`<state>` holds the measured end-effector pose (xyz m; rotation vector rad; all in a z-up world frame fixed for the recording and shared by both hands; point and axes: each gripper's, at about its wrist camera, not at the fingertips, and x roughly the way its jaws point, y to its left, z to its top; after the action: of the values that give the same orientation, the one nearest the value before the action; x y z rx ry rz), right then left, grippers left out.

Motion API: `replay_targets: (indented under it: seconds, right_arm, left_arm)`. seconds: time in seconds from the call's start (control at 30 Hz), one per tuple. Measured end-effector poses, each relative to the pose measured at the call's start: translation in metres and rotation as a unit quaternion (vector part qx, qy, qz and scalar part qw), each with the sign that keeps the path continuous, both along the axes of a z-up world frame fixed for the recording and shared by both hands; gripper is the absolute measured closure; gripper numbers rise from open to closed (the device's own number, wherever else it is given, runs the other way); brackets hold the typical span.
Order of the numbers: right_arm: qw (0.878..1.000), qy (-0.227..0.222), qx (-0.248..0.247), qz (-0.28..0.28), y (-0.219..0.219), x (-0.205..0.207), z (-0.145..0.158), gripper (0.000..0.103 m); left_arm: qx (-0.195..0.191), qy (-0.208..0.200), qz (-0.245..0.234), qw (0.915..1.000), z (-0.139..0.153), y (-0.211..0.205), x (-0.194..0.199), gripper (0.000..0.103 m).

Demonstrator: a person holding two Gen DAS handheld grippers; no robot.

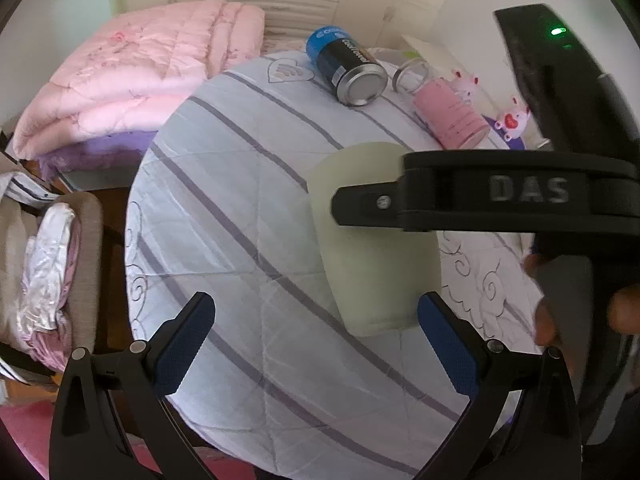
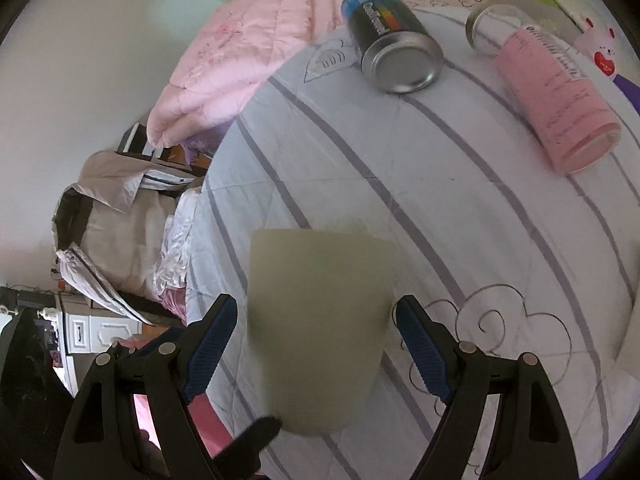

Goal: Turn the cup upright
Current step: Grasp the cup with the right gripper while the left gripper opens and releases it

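Observation:
A pale green cup (image 1: 376, 248) stands on the striped bed cover, wide end up in both views. In the right wrist view the cup (image 2: 320, 320) sits between my right gripper's (image 2: 316, 328) blue pads (image 2: 420, 344); the jaws are open around it, with a small gap on each side. In the left wrist view my right gripper's finger (image 1: 380, 202) crosses in front of the cup. My left gripper (image 1: 316, 320) is open and empty, just below and left of the cup.
A blue and black can (image 1: 346, 66) lies on its side at the far end of the bed cover (image 1: 240, 240). A pink tube (image 1: 450, 116) and a clear jar (image 1: 412, 74) lie beside it. A folded pink quilt (image 1: 140, 80) is at the back left. Clothes are piled on a chair (image 1: 48, 260) at the left.

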<state>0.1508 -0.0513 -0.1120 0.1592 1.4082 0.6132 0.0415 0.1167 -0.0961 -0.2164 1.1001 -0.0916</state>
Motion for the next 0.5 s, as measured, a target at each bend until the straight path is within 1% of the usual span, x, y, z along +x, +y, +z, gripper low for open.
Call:
replay_targets:
  seconds: [0.13,0.23,0.33,0.5]
  right_arm:
    - [1.000,0.015,0.003,-0.001,-0.0001,0.0064,-0.0085,0.020]
    - [1.000,0.009,0.012,0.001,-0.0015,0.0071,-0.0108,0.020]
    - [1.000,-0.009,0.028,0.005,-0.0028,0.0052,-0.0098,0.023]
    - [0.998,-0.042,0.028,0.021,-0.0038,-0.0009,-0.0022,0.023]
  left_arm:
    - [-0.015,0.000,-0.008,0.9998,-0.0025,0.0007,0.0035,0.000]
    - [-0.024,0.000,-0.011,0.9996,-0.0037,0.0017,0.0061,0.000]
    - [-0.023,0.001,-0.013,0.9996,-0.0044,-0.0002,0.0071,0.000]
    - [-0.024,0.002,-0.018,0.9996,-0.0046,-0.0053,0.0073,0.000]
